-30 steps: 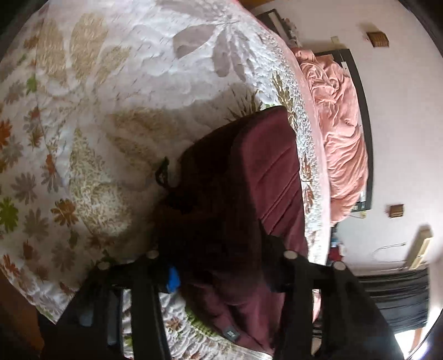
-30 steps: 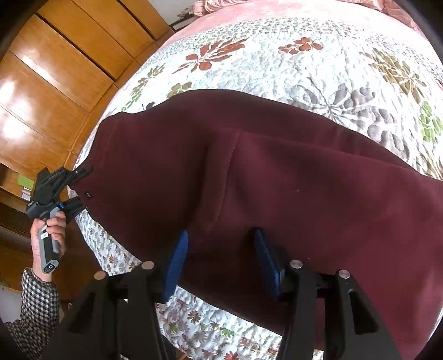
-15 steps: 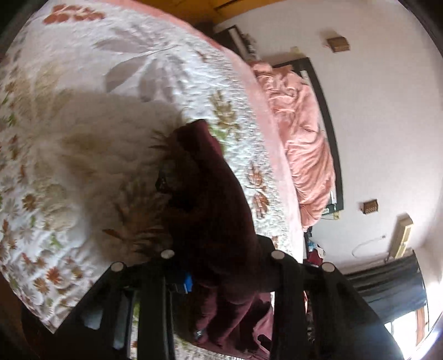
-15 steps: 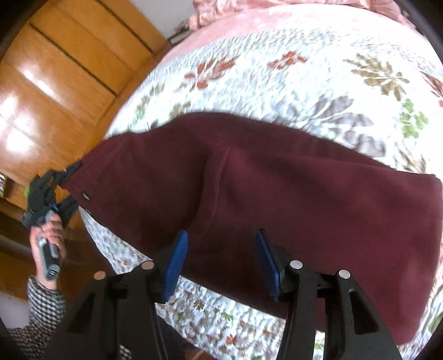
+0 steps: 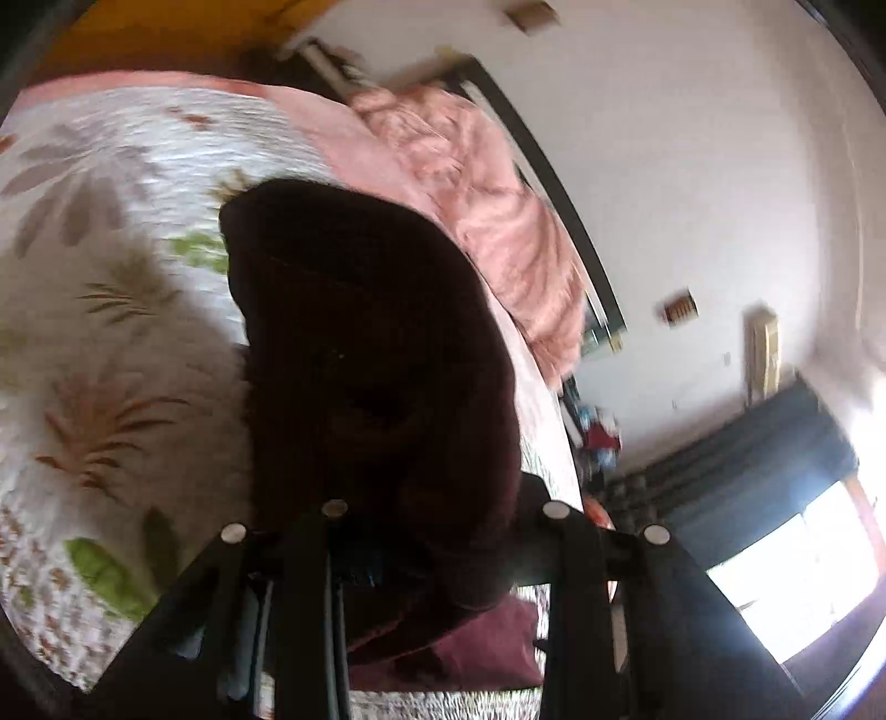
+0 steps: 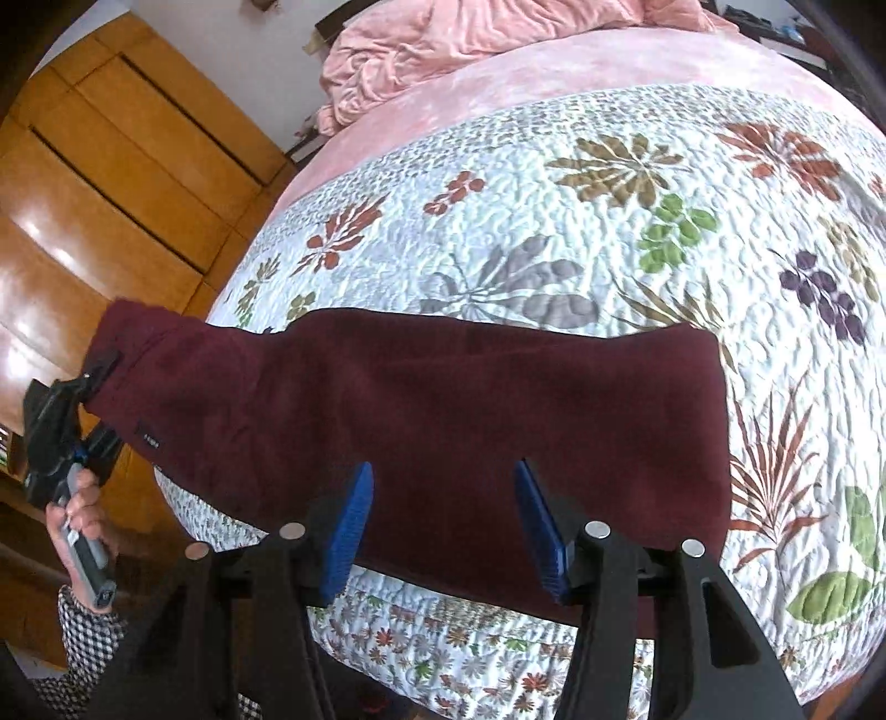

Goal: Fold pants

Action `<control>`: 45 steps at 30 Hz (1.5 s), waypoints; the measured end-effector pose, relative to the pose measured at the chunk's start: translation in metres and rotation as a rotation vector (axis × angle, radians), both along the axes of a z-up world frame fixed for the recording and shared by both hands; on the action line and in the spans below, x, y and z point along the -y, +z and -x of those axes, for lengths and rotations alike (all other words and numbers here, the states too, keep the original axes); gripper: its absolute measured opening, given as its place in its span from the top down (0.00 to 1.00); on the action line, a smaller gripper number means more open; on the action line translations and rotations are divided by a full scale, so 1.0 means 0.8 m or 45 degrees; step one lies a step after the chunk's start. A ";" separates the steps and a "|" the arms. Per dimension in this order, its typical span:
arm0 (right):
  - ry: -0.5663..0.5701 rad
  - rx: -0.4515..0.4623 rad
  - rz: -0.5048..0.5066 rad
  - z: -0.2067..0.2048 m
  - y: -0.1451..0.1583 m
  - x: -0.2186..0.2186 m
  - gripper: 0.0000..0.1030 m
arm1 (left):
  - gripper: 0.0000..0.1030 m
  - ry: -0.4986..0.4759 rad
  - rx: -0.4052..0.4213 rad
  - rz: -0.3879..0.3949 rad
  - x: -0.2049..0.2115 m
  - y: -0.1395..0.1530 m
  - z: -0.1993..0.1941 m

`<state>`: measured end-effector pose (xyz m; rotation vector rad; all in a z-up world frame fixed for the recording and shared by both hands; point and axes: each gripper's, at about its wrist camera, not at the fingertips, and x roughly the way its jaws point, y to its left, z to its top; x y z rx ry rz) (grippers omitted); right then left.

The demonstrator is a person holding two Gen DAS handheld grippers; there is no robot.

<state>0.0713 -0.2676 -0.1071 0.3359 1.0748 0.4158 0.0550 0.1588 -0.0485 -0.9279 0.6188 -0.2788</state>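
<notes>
The maroon pants (image 6: 443, 410) lie along the near edge of the floral quilt (image 6: 554, 221), one end lifted at the left. My left gripper (image 6: 97, 368) is shut on that lifted end, beside the small label. In the left wrist view the pants (image 5: 376, 354) hang dark and bunched from the left gripper (image 5: 398, 554), hiding its pads. My right gripper (image 6: 443, 526) is open, its blue pads (image 6: 349, 520) apart over the pants' near edge, touching nothing that I can see.
A rumpled pink blanket (image 6: 470, 44) lies at the bed's head. A wooden wardrobe (image 6: 99, 194) stands left of the bed. In the left wrist view there is a white wall, a dark curtain (image 5: 747, 482) and a bright window (image 5: 803, 570).
My left gripper has lifted the pants' end higher and off the bed's left edge. The right gripper has pulled back, so more of the quilt and the pants' full length show.
</notes>
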 end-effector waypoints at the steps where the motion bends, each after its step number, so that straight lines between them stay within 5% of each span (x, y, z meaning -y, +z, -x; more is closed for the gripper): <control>1: -0.010 -0.003 -0.001 0.000 -0.001 0.004 0.47 | 0.72 -0.041 0.011 -0.028 0.015 0.005 -0.002; 11: -0.039 -0.003 -0.015 0.004 -0.012 0.023 0.47 | 0.72 -0.440 0.000 -0.273 0.176 0.009 -0.012; 21: -0.068 -0.075 -0.014 0.003 -0.045 0.035 0.46 | 0.69 -0.599 -0.187 -0.544 0.276 -0.075 -0.022; 27: -0.052 -0.079 -0.002 0.001 -0.052 0.032 0.43 | 0.55 -0.640 -0.187 -0.570 0.275 -0.086 -0.026; 31: -0.044 -0.078 -0.002 0.000 -0.050 0.031 0.41 | 0.43 -0.706 -0.113 -0.556 0.267 -0.045 -0.005; 34: -0.049 -0.085 -0.012 -0.001 -0.051 0.032 0.39 | 0.30 -0.642 -0.020 -0.491 0.239 -0.013 0.009; 37: -0.036 -0.084 0.019 -0.003 -0.052 0.026 0.37 | 0.27 -0.532 0.000 -0.478 0.202 0.001 0.008; 42: 0.000 -0.078 0.101 -0.005 -0.053 0.014 0.35 | 0.34 -0.439 -0.265 -0.580 0.174 -0.074 -0.030; 45: 0.019 -0.088 0.164 -0.009 -0.049 0.005 0.34 | 0.33 -0.446 -0.297 -0.623 0.175 -0.105 -0.039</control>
